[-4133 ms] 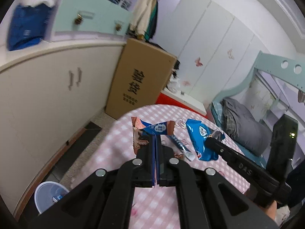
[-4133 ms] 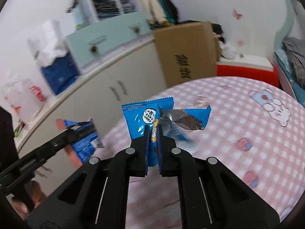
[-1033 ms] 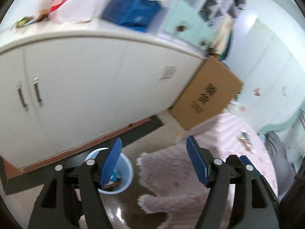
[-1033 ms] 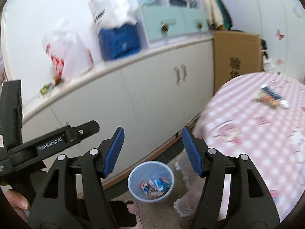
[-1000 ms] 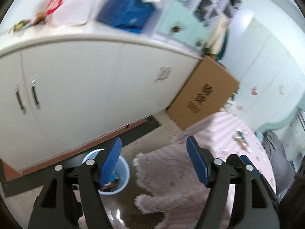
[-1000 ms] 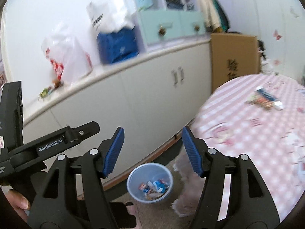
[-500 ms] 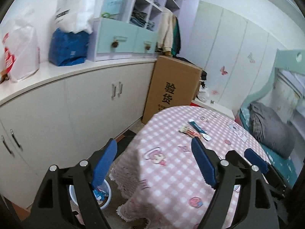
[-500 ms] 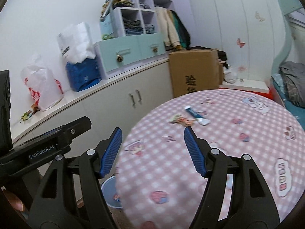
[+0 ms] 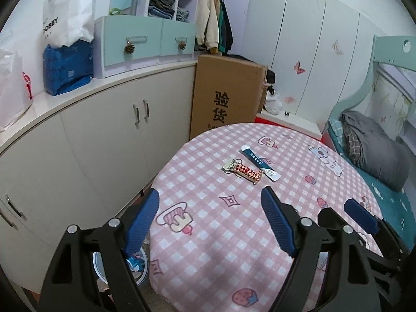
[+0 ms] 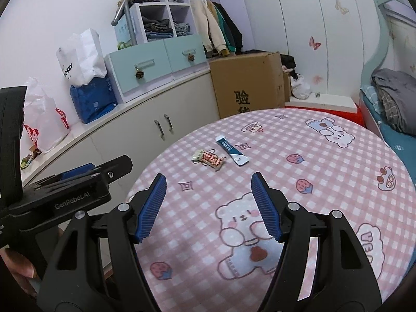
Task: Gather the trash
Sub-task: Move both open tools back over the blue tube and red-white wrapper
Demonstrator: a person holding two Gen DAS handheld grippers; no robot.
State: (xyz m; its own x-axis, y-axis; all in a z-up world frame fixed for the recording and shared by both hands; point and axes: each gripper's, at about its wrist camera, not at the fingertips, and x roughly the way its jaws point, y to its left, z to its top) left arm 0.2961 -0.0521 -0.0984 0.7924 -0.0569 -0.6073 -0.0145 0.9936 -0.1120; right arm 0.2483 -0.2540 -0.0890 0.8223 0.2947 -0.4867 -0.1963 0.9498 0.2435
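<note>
I have the left hand-held gripper (image 9: 209, 219) raised over the near edge of the round desk (image 9: 234, 234), its blue pads spread wide with nothing between them, and the right hand-held gripper (image 10: 208, 205) just beside it at about the same height, also spread wide and empty; in the right wrist view the left one's black body shows at the lower left. Four seconds ago each was clamped on a wrapper, one second ago both hung open above the blue bin on the floor, and now both have swung back to face the desk, a little nearer than half a second ago. Two pieces of trash lie ahead on the pink checked cloth: a red-and-white wrapper (image 9: 243, 170) and a dark teal sachet (image 9: 260, 162). Both lie flat, their long axes running from far left to near right, almost parallel, the near-right ends close together, though I cannot tell whether they touch. The bin (image 9: 100, 265) stands on the floor under the desk's left edge, wrappers inside it, partly hidden behind my left finger
</note>
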